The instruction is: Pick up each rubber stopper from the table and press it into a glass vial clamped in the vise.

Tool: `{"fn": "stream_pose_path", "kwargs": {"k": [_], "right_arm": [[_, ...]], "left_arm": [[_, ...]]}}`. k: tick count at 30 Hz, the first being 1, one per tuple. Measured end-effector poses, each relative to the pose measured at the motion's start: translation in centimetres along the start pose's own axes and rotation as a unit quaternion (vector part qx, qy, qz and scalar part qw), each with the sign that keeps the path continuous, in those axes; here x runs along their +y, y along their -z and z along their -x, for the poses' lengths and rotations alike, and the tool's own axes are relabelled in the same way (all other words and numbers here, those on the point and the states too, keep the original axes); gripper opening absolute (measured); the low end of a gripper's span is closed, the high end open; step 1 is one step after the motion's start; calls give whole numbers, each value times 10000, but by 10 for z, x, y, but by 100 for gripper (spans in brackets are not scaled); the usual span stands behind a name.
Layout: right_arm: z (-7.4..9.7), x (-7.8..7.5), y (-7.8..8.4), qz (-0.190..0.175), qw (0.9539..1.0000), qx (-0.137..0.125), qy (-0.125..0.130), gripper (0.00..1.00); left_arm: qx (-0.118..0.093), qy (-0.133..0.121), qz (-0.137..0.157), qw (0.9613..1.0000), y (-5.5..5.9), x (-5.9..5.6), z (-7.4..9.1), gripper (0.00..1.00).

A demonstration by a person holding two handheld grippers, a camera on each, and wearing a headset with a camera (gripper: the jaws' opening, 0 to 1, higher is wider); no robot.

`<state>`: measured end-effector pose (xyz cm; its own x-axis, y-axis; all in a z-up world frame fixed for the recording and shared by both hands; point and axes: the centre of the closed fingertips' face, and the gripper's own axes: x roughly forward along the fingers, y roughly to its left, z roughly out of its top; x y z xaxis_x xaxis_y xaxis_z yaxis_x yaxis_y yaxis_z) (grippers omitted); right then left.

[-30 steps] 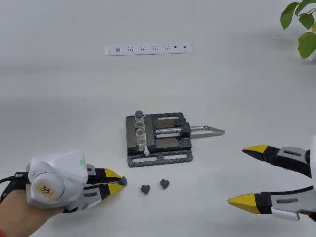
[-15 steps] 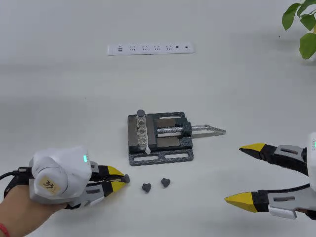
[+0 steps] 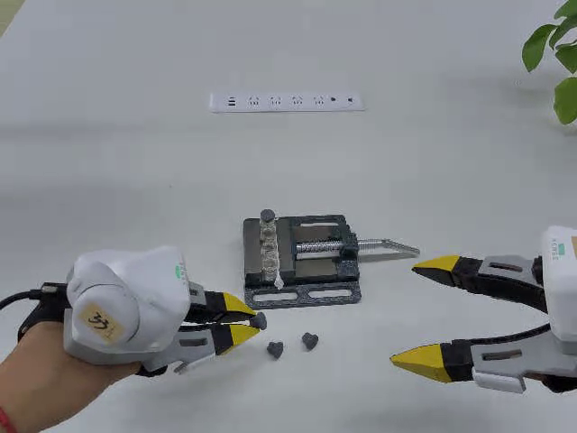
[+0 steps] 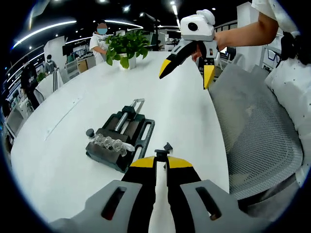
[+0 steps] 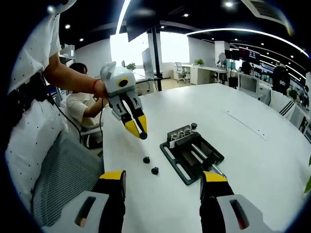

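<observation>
White tabletop [image 3: 135, 180] stretches away in the head view, with a power strip [image 3: 287, 101] across the upper middle and the leaves of a plant [image 3: 559, 63] at the upper right edge. At the centre of the frame sits the vise [image 3: 311, 271], clamped on a row of glass vials [image 3: 269, 257]. The vial at the top of that row already wears a dark stopper [image 3: 268, 216], while the ones below it look open.

At lower left we see the left gripper [image 3: 245, 321], its yellow-tipped jaws drawn nearly together on a rubber stopper [image 3: 259, 320]. The stopper is pinched at the very tips and held clear of the table, below and left of the vise. Just right of those tips, two more stoppers [image 3: 276, 349] lie loose on the table near the vise's front edge. At lower right the right gripper [image 3: 406, 313] hangs with its jaws spread wide and nothing between them, well apart from the vise.

We judge the pick-up of this stopper done and the carry to the vise in hand. The next move, as we read it, calls for bringing the stopper over an open vial, squaring it with the mouth, and pressing straight down. A tilted approach could let the small plug slip from the tips or skid off the glass rim.
</observation>
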<state>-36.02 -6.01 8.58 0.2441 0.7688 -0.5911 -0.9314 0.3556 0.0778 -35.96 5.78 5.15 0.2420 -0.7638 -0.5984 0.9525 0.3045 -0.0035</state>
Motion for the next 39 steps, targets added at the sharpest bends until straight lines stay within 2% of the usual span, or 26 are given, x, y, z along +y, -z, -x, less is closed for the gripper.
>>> {"fn": "stream_pose_path", "kwargs": {"k": [3, 9, 15, 17, 19, 24, 31, 36, 39], "right_arm": [[-4, 7, -16, 55, 9999, -97, -119, 57], [-9, 19, -39, 105, 9992, -154, -357, 49], [-13, 32, -61, 347, 9973, -282, -589, 40], [-15, 38, -66, 404, 9961, -307, -719, 35], [-18, 44, -70, 491, 9950, -338, -807, 32], [-23, 55, -72, 587, 9927, -292, -1014, 26], [-25, 60, -71, 678, 9911, -237, -1122, 18], [-25, 62, -70, 723, 9904, -202, -1163, 13], [-25, 62, -70, 710, 9904, -198, -1168, 12]], "left_arm": [[-88, 45, -25, 9999, -17, -5, 3, 4], [-279, 112, -26, 9995, -42, -13, 7, 4], [-356, 255, -107, 9990, -58, -24, 7, 4], [-388, 293, -125, 9987, -58, -25, 7, 4], [-426, 324, -153, 9984, -64, -29, 7, 4], [-518, 384, -188, 9977, -73, -34, 9, 4], [-608, 414, -217, 9971, -81, -38, 12, 4], [-663, 439, -246, 9965, -83, -40, 14, 3], [-678, 462, -249, 9963, -83, -40, 15, 3]]}}
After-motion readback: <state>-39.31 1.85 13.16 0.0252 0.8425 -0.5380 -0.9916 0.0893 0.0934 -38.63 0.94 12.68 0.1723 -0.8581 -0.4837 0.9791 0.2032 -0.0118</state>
